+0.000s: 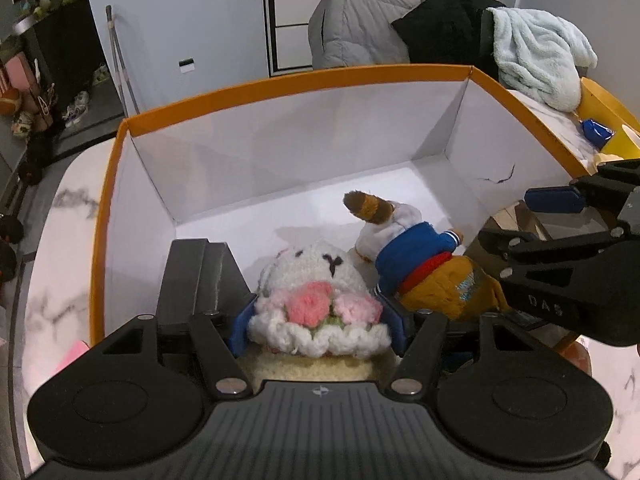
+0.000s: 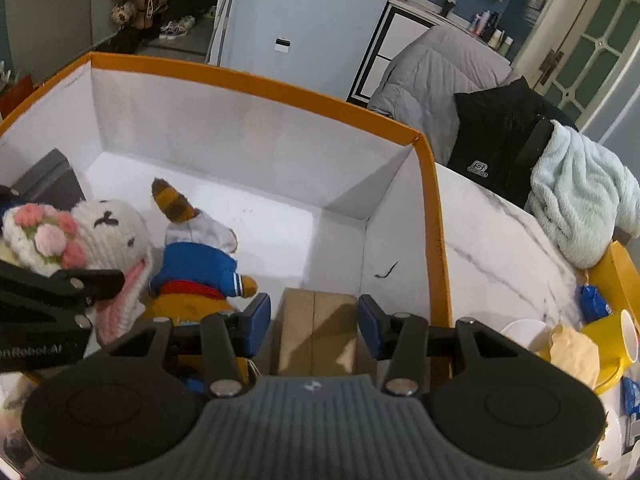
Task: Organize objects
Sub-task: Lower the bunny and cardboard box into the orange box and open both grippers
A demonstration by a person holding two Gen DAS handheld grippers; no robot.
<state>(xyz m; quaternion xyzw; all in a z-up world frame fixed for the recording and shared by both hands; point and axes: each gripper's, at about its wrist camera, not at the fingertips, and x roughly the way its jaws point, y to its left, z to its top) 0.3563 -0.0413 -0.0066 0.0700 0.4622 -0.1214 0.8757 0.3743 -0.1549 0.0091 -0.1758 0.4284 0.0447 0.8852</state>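
Observation:
My left gripper [image 1: 318, 320] is shut on a white crocheted bunny [image 1: 316, 304] with pink flowers, held over the near end of a large orange box [image 1: 280, 80] with white inside walls. The bunny also shows in the right wrist view [image 2: 80, 236]. A plush animal in a blue jacket and red scarf [image 1: 416, 256] lies in the box beside it, seen too in the right wrist view [image 2: 196, 264]. My right gripper [image 2: 314, 320] is open and empty above a brown cardboard block [image 2: 316, 328] in the box's right near corner.
The box stands on a white marble table [image 2: 492, 240]. A yellow container [image 2: 612, 292], a blue packet [image 2: 594, 302] and cups lie at the right. A pale blue blanket [image 2: 580, 208] and dark jackets hang on a chair behind. A dark grey box [image 1: 196, 272] sits inside at left.

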